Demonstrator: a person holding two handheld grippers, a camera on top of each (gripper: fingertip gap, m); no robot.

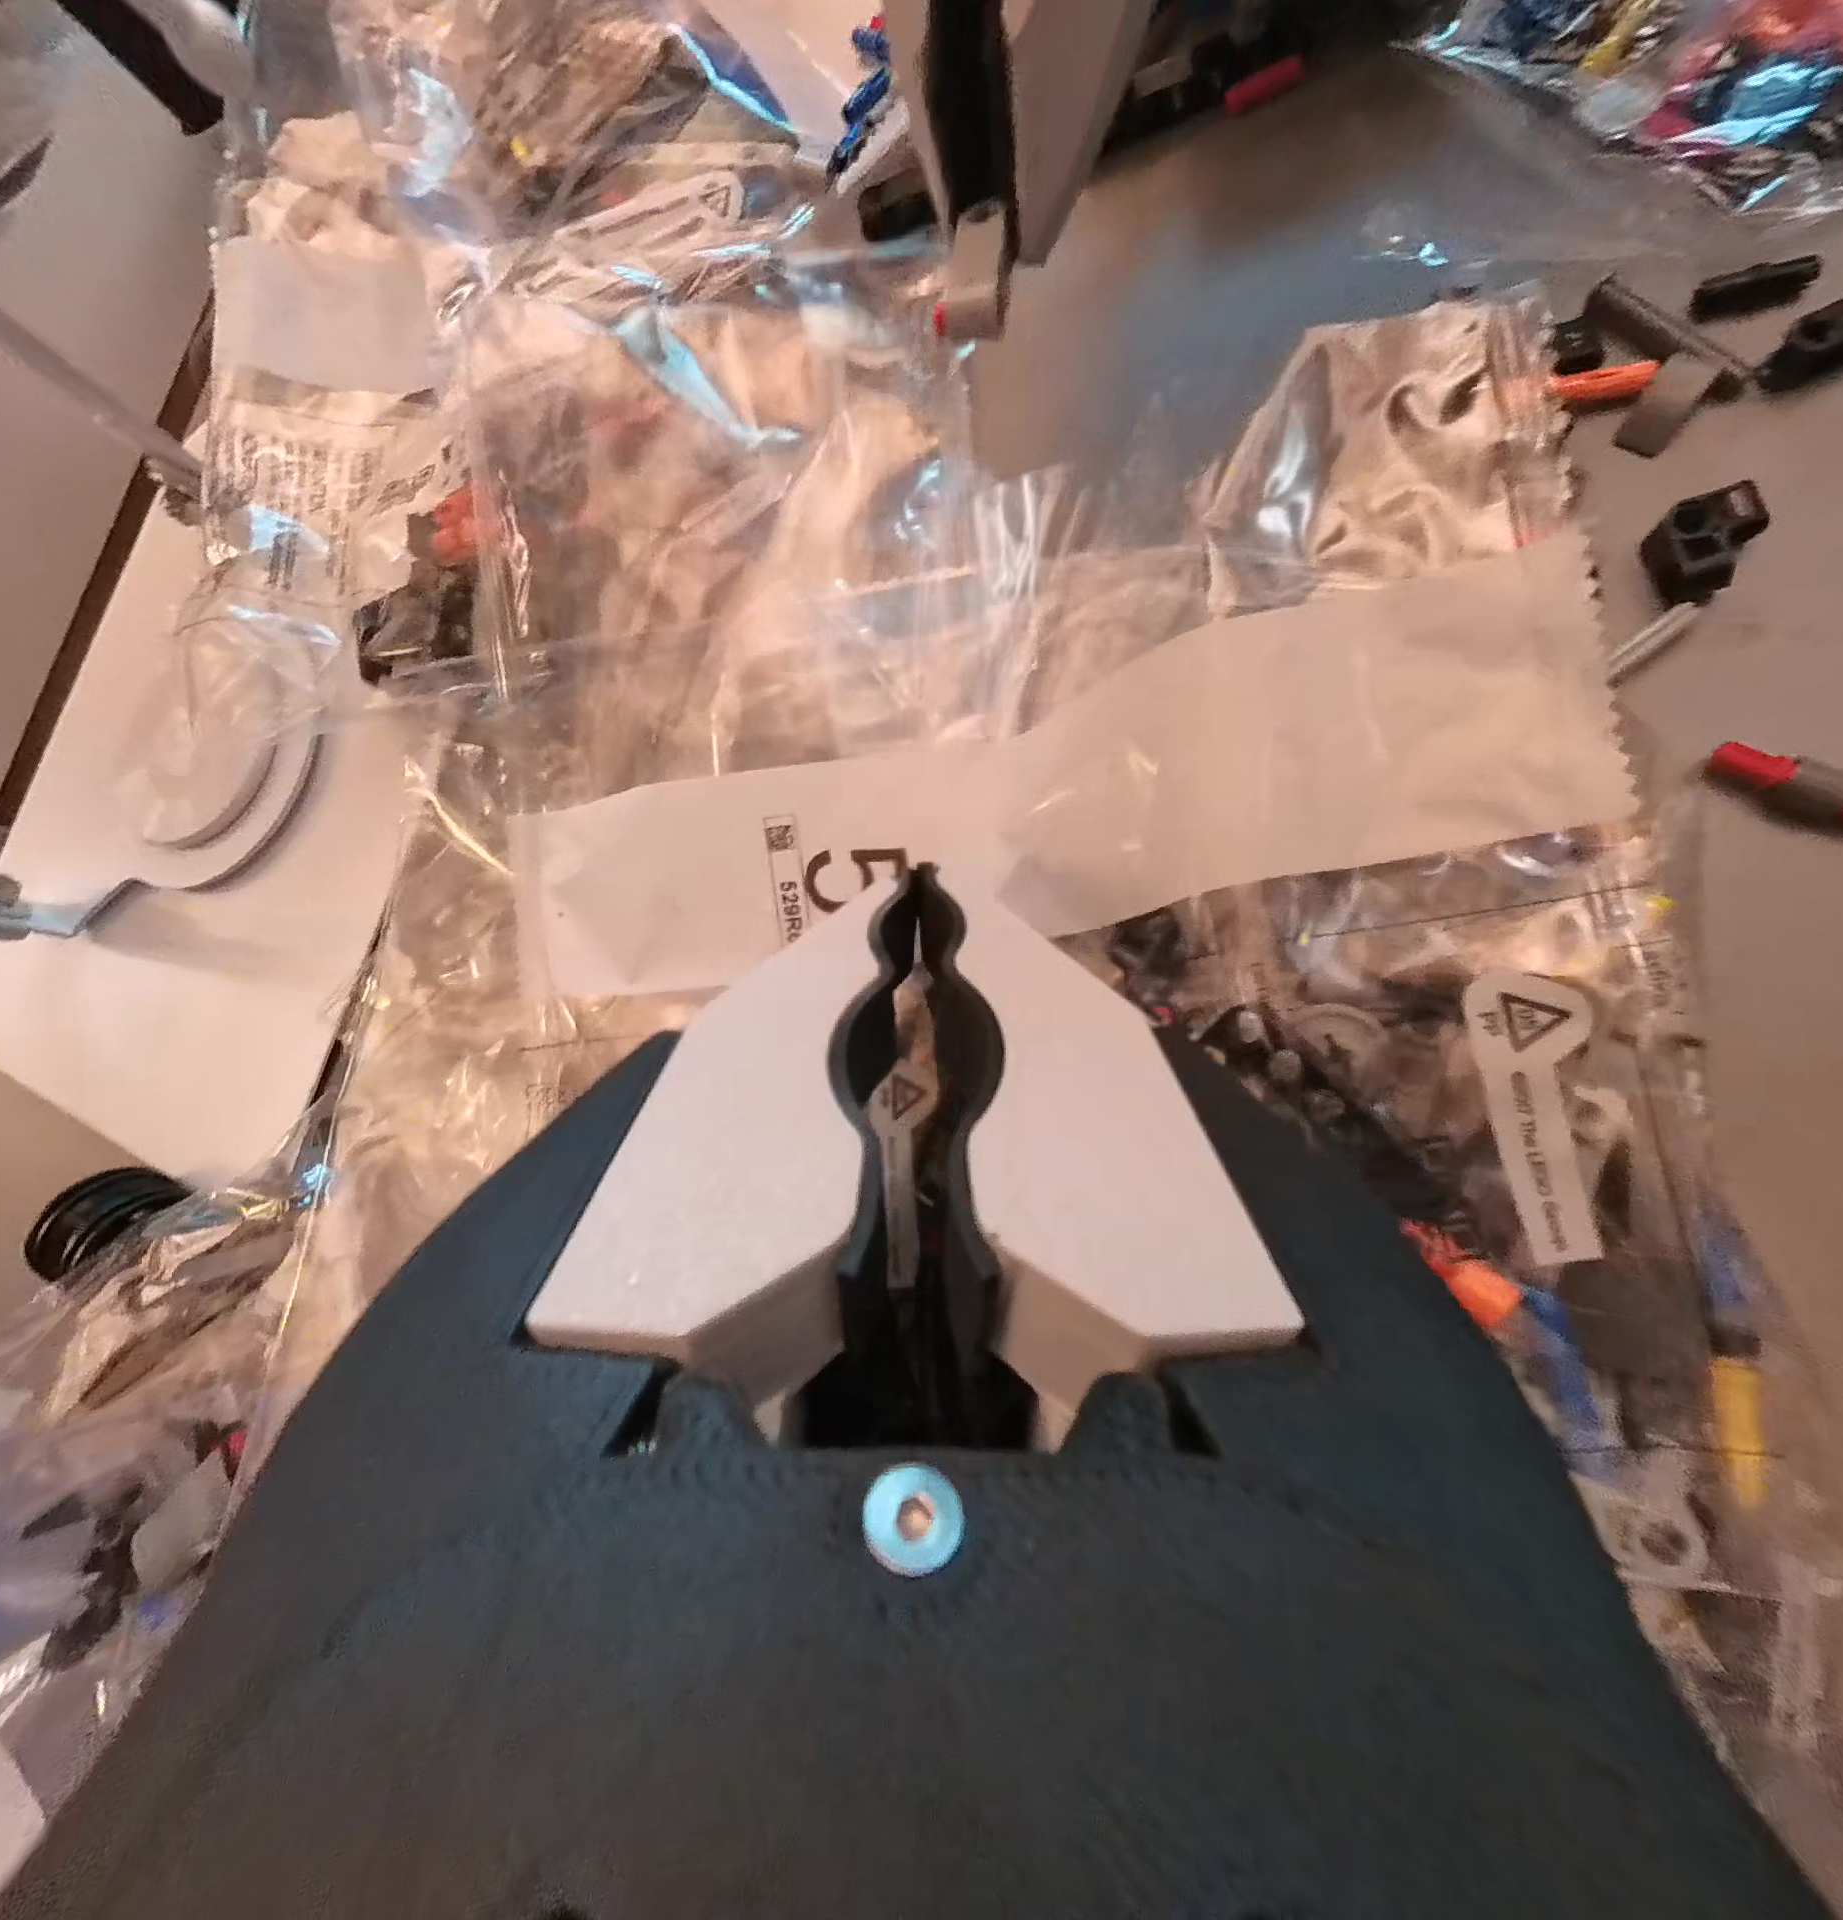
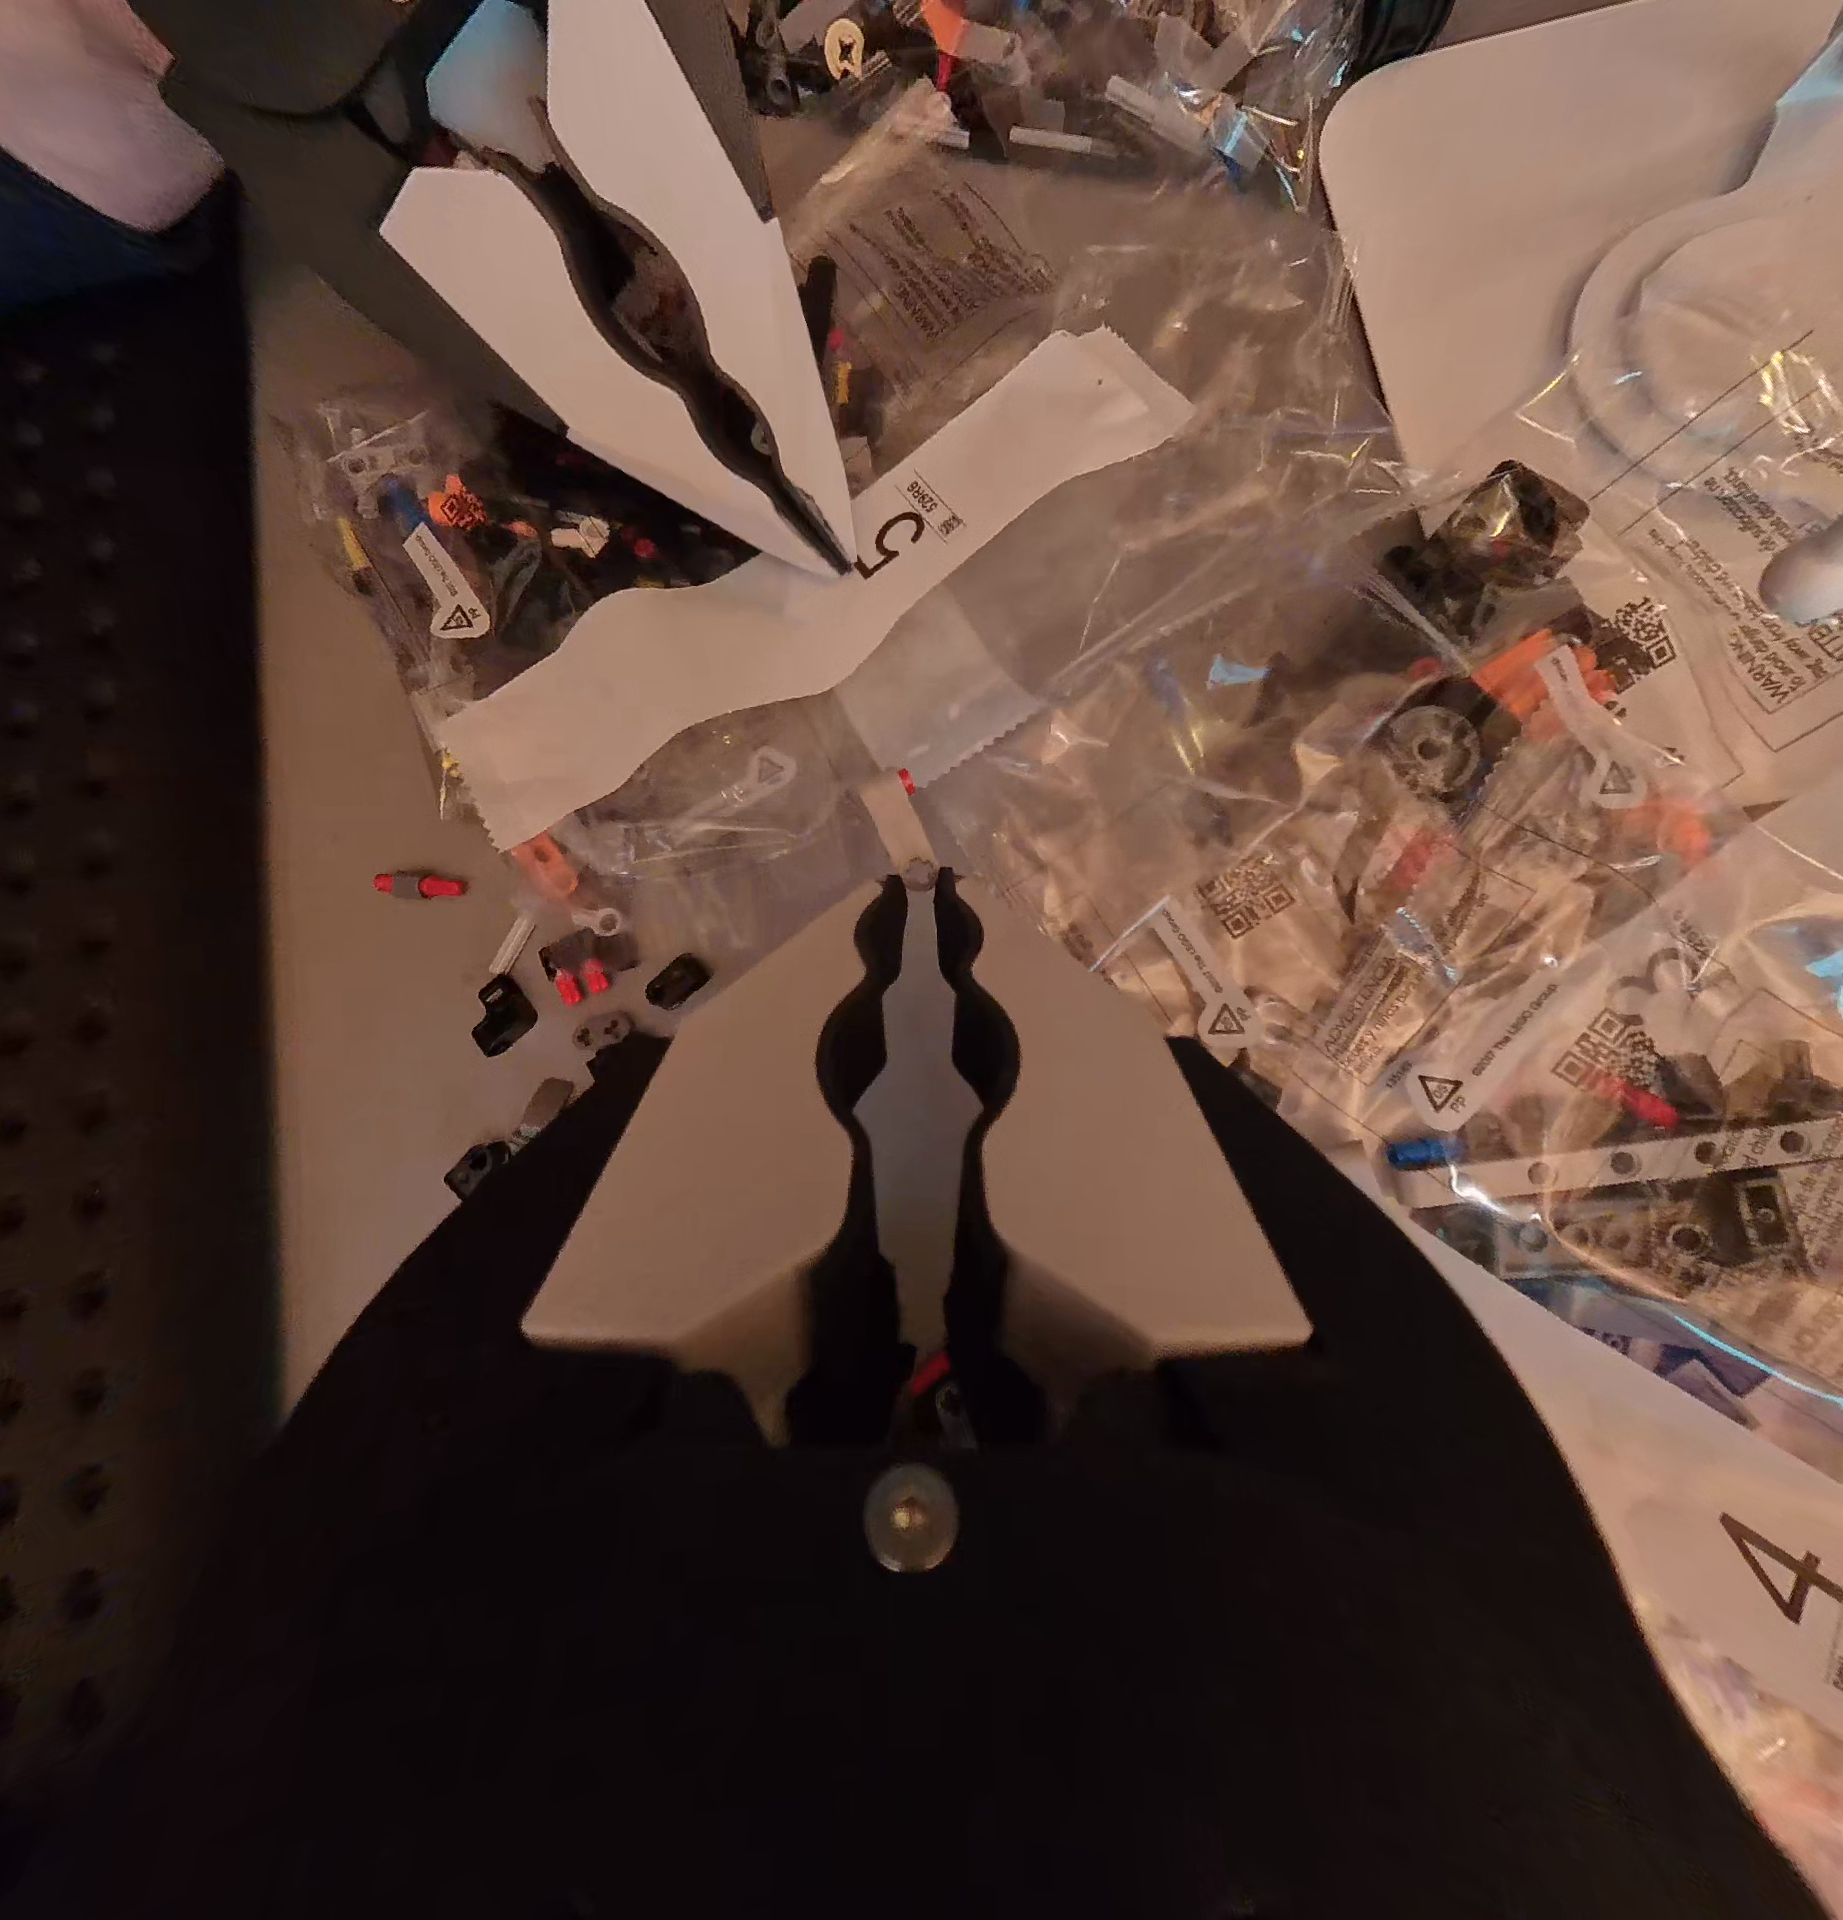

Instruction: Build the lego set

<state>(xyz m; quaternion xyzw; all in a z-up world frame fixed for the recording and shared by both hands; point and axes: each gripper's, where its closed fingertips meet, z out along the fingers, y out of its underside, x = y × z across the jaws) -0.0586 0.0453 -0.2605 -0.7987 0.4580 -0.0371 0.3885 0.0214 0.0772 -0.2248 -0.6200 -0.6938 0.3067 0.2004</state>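
The left gripper [image 1: 922, 883] pinches a clear bag's white printed strip [image 1: 688, 883] while the right gripper [image 2: 919, 881], clamped on a grey beam [image 2: 893, 821] with a red pin, hangs above label-bearing bags [image 2: 1312, 935] on the table [image 2: 356, 1039].

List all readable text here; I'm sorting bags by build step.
I won't copy writing; what bears it:
White strip on a clear bag: large mark, small code.
White bag corner: large mark, code.
Clear bags: warning print, square codes, triangle signs, mostly too small.
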